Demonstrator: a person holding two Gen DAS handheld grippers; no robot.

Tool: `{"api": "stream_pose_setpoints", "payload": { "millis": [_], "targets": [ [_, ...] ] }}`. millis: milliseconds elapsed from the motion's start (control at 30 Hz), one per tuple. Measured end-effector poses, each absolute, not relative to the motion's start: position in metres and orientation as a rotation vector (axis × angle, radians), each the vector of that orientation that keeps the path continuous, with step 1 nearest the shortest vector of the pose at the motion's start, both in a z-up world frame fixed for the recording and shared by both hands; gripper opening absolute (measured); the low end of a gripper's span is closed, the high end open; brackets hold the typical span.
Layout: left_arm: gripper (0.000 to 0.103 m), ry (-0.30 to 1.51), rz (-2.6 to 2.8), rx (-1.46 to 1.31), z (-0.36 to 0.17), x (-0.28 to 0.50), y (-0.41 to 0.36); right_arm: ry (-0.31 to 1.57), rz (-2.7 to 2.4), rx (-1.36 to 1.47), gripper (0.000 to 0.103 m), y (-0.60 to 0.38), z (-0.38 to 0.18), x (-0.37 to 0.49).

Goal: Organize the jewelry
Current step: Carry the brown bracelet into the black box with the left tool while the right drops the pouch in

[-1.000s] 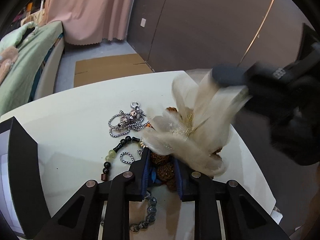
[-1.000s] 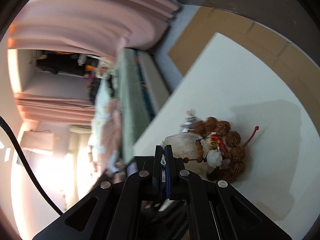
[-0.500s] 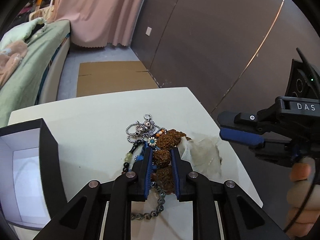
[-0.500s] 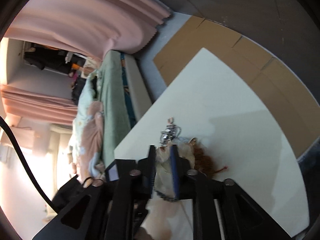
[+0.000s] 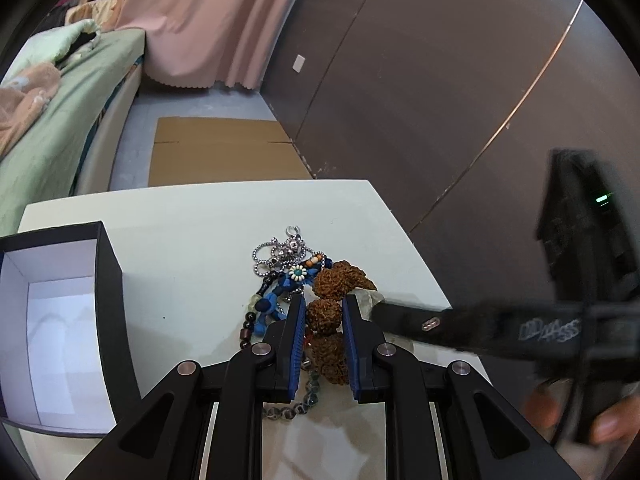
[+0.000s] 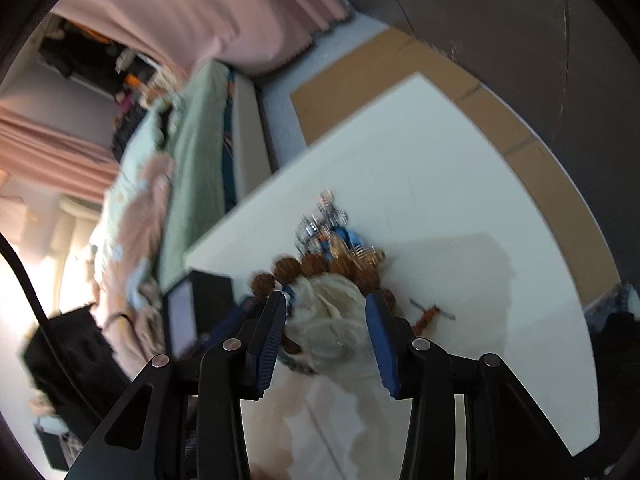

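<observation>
I've let go of the pouch with my right gripper and come back in with it spread wide.

The string of big, knobbly brown seed beads [image 5: 325,312] lies on the white table [image 5: 192,240] in the jewelry heap, and my left gripper [image 5: 323,312] is clamped on it, blue pads [image 5: 297,344] pressing one bead from both sides, just as half a second ago. What changed is the right gripper [image 6: 326,312]: a second ago it was pinched tight on the sheer cream fabric pouch [image 6: 334,320]; now its jaws stand well apart, straddling the pouch by the beads. I judge I'm re-gripping to free the pouch from the strand. The silver ball chain [image 5: 276,250] and blue beaded flower piece [image 5: 280,288] sit beyond; the open black box with white lining [image 5: 60,320] waits to the left, nothing visible inside.
</observation>
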State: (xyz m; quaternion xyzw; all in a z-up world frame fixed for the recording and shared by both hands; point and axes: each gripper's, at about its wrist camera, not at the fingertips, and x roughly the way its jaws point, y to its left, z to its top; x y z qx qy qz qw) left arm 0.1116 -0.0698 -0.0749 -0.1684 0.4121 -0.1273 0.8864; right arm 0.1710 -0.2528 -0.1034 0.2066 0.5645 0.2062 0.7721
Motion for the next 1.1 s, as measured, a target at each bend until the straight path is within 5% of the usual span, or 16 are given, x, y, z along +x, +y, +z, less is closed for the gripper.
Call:
{"api": "stream_pose_setpoints", "payload": {
  "millis": [67, 133, 667, 1100],
  "targets": [
    [0.019, 0.856, -0.261, -0.342, -0.075, 0.109, -0.071, 1.260, 0.428, 0.421, 0.041, -0.247, -0.115, 0.170],
    [0.019, 0.854, -0.255, -0.338, -0.074, 0.108, -0.071, 1.265, 0.415, 0.402, 0.004, -0.246, -0.121, 0.170],
    [0.019, 0.778, -0.265, -0.412, -0.046, 0.083, -0.046, 0.860, 0.708, 0.662, 0.003, -0.295, -0.037, 0.132],
    [0.019, 0.611, -0.193, -0.496, -0.001, 0.052, 0.008, 0.838, 0.749, 0.698, 0.003, -0.279, -0.033, 0.121]
  ]
}}
